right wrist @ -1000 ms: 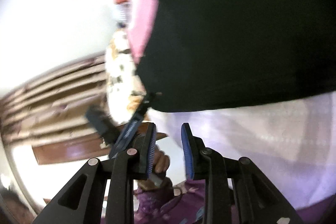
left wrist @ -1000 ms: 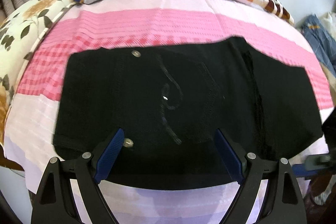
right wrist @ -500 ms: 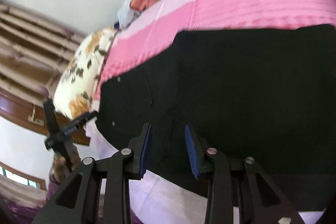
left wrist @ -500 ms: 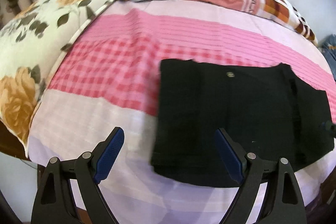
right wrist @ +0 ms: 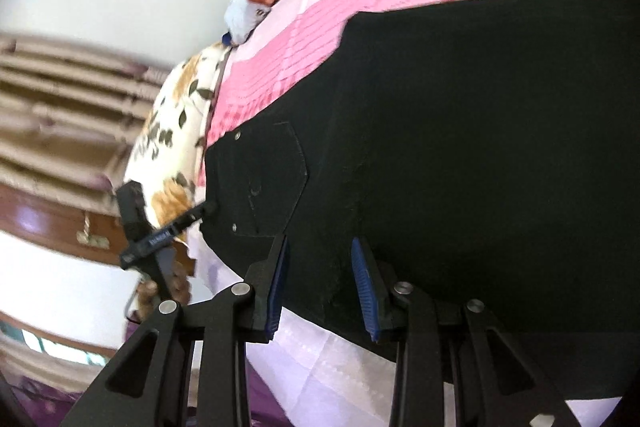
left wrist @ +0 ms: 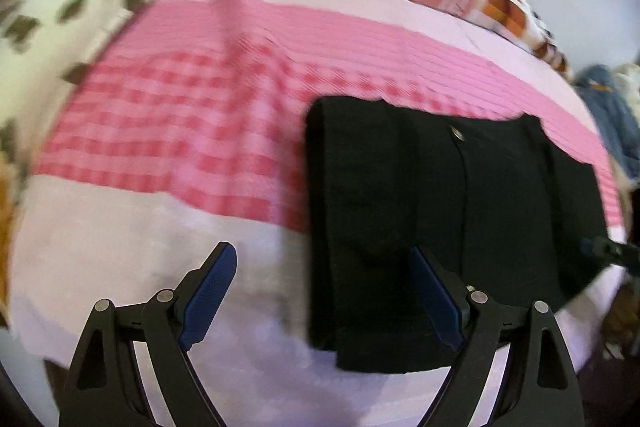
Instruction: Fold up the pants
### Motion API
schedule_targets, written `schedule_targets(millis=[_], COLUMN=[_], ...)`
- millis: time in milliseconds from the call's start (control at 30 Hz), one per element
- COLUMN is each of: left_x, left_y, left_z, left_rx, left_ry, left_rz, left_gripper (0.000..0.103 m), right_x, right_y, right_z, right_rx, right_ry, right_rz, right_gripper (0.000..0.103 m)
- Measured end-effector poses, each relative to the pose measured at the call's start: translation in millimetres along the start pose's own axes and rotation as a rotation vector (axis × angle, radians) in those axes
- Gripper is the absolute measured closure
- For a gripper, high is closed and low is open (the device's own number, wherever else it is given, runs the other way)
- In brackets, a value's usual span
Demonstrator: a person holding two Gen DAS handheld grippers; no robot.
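On the pink-and-lilac checked bedsheet (left wrist: 168,131), folded black pants (left wrist: 452,227) lie flat.
Left wrist view: the pants form a matte rectangle, long axis running near-to-far, a metal rivet (left wrist: 457,135) near the far edge; left gripper (left wrist: 322,291) spread wide, empty. Right wrist view: right gripper (right wrist: 320,287) narrowly parted above the pants' near edge, gripping nothing; stitched pocket (right wrist: 276,183) visible.

The pants (left wrist: 440,227) are matt black cloth with stitched seams and small shiny metal studs (left wrist: 457,135). The bedsheet (left wrist: 180,131) under them is soft woven cloth in pink checks and stripes. The pillow (right wrist: 168,147) is smooth floral printed fabric. The left gripper (left wrist: 322,295) is matt black plastic with ribbed blue pads (left wrist: 208,295) and bright metal rivets (left wrist: 165,295).
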State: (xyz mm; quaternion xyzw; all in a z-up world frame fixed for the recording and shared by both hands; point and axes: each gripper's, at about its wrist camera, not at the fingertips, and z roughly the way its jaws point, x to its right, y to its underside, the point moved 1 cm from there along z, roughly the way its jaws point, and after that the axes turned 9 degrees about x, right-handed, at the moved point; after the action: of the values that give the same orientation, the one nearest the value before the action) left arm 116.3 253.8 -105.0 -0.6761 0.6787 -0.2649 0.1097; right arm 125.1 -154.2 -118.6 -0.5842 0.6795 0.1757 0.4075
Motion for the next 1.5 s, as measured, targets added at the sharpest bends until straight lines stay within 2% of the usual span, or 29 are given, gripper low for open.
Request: schedule_targets(millis=[133, 200, 300, 367, 400, 433, 500, 667, 733, 833, 967, 1033, 1167, 1233, 1267, 1333, 1400, 1467, 1500], left_x=[-3.4, -8.6, -13.8, -13.2, -12.3, -12.6, -12.8, -14.6, -17.9, -13.9, 2.5, -1.1, -25.2, -28.5, -22.9, -11.6, -0.7, -3.8, -10.4], left_y=[-1.4, -3.7, -6.8, -9.0, -10.1, -10.6, -9.9, -1.3, -3.6, -8.9, -8.3, -9.6, -16.0, -12.7, -6.3, 5.0, 12.3, 12.8, 10.1], left_z=[18.2, 18.8, 20.1, 19.3, 18.0, 17.1, 15.8, 13.2, 15.2, 18.4, 19.6, 18.3, 6.5, 7.5, 9.0, 10.6, 5.9, 5.7, 7.3], left_rx=[-0.05, -0.023, -0.042, -0.056, -0.058, -0.061, -0.081, -0.113, -0.123, -0.179, -0.206, -0.209, -0.183, -0.209, -0.249, -0.305, -0.291, -0.289, -0.291], left_ry=[0.12, 0.18, 0.281, 0.29, 0.277, 0.279, 0.309, 0.32, 0.347, 0.396, 0.396, 0.437, 0.569, 0.557, 0.533, 0.529, 0.499, 0.513, 0.547], left_rz=[-0.009, -0.029, -0.041, -0.01, 0.011, 0.018, 0.022, 0.081, 0.062, 0.069, 0.169, 0.144, 0.019, 0.017, 0.062, 0.123, 0.198, 0.177, 0.127], left_gripper=[0.015, 0.015, 0.016, 0.024, 0.031, 0.032, 0.032, 0.03, 0.027, 0.025, 0.023, 0.023, 0.023, 0.023, 0.023, 0.023, 0.022, 0.021, 0.021], right_x=[4.3, 1.4, -2.5, -3.0, -2.2, -1.3, 0.9, -1.1, -1.8, -3.7, -4.9, -4.4, -3.3, -2.5, -3.0, -3.9, -5.7, -7.7, -8.3], right_y=[2.2, 4.0, 5.3, 5.8, 5.3, 5.2, 4.7, 3.2, 3.9, 5.4, 4.8, 5.4, 4.4, 3.5, 3.0, 1.9, 1.7, 1.9, 3.0], right_z=[2.9, 4.4, 7.1, 10.1, 11.0, 11.5, 11.2, 13.4, 15.8, 18.9, 19.5, 19.4, 20.9, 22.7, 23.5, 24.6, 25.8, 27.0, 27.5], right_rx=[-0.009, -0.017, -0.026, -0.029, -0.029, -0.029, -0.026, -0.023, -0.029, -0.037, -0.029, -0.022, -0.018, -0.019, -0.019, -0.017, -0.013, -0.01, -0.009], right_ry=[0.004, 0.007, 0.016, 0.019, 0.019, 0.021, 0.021, 0.023, 0.03, 0.041, 0.044, 0.039, 0.046, 0.054, 0.056, 0.058, 0.059, 0.062, 0.065], right_rz=[0.035, 0.026, 0.016, 0.028, 0.034, 0.045, 0.056, 0.07, 0.07, 0.068, 0.083, 0.095, 0.116, 0.125, 0.128, 0.131, 0.133, 0.132, 0.13], right_gripper=[0.071, 0.071, 0.064, 0.061, 0.06, 0.059, 0.059, 0.056, 0.054, 0.053, 0.049, 0.047, 0.046, 0.044, 0.044, 0.041, 0.039, 0.037, 0.036])
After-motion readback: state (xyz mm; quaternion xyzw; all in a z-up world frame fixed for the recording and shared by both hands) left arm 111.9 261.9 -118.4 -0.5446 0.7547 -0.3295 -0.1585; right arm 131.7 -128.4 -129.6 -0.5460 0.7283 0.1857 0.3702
